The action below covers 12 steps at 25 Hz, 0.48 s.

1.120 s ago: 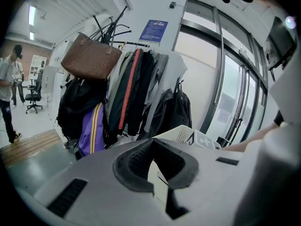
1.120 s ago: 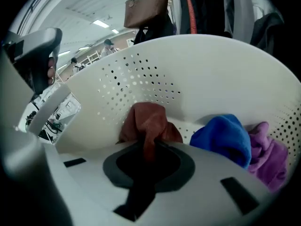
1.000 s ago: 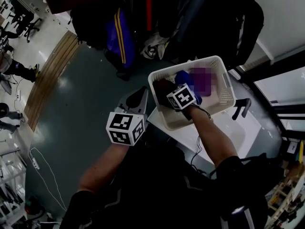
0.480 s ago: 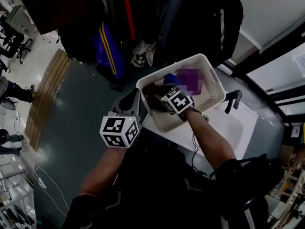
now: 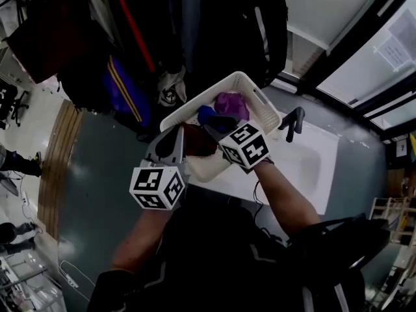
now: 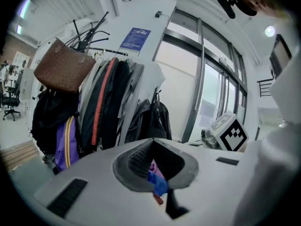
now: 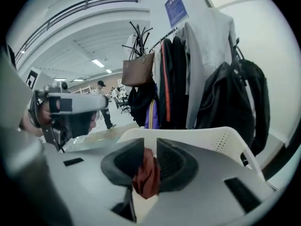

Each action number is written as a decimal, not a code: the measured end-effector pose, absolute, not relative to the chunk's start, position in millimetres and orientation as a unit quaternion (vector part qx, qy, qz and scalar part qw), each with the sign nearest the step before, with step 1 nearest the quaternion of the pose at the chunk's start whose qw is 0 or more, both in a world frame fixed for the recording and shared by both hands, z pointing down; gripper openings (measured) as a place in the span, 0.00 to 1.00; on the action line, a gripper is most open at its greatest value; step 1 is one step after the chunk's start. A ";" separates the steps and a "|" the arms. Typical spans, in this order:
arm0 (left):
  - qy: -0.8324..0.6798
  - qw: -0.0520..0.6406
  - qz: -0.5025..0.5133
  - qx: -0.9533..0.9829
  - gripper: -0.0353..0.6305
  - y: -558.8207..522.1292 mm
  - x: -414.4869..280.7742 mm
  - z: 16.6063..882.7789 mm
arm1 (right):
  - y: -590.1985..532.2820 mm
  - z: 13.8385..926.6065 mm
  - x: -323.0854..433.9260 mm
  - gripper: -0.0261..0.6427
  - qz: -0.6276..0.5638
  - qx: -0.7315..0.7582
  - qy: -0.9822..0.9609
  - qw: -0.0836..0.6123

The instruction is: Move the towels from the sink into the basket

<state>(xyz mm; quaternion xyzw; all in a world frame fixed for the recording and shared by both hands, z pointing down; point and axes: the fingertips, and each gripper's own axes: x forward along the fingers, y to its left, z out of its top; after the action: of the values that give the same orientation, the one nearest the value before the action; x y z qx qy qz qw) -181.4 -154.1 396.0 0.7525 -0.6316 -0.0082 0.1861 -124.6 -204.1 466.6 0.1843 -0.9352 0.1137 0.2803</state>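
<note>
Up and out of the white basket (image 5: 263, 104) with the right gripper (image 7: 150, 147): a second back, buried low among the cloth; now riding well above it. Just been closing those jaws, down to a narrow gap, pads pressed on a dark red towel (image 7: 146, 178) that hangs in a bunch below the tips, over the basket's near corner.

Over to the left gripper (image 6: 153, 157): barely a slit between the jaws, nothing gripped, only a peek through at the towels beyond. Raised a little as well, hovering just beside the basket's left rim.

Reads as a fresh grab, not a drop. With the red one back in the jaws, not yet delivered; probably being shifted or settled inside. Purple towel (image 5: 231, 104) and blue towel (image 5: 208, 114) already lying in the basket. No towel showing in the visible part of the white sink (image 5: 312, 168) by the black faucet (image 5: 294, 122), so likely near the finish.

As for print: blue poster (image 6: 134, 38) high on the wall, lines too small to read. Black-and-white square patterns on the gripper cubes, no letters. No legible brand on the purple backpack with yellow stripes (image 5: 120, 86) or the brown handbag (image 6: 63, 69).
</note>
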 end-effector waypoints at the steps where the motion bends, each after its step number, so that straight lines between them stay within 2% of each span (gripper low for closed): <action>1: -0.624 0.184 -0.007 0.759 0.06 -157.8 -175.5 394.5 | -207.5 457.9 -115.5 0.16 0.106 0.200 -0.935 0.271; 12: -0.558 0.178 0.001 0.810 0.06 -180.7 -108.1 377.2 | -221.1 385.9 -2.7 0.07 0.087 0.342 -0.919 0.179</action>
<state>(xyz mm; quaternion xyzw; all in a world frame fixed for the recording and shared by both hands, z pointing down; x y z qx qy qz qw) -108.1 -180.7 377.2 0.8103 -0.5584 0.0009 0.1776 -2.7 -221.1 385.9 0.3417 -0.9186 0.0865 0.1788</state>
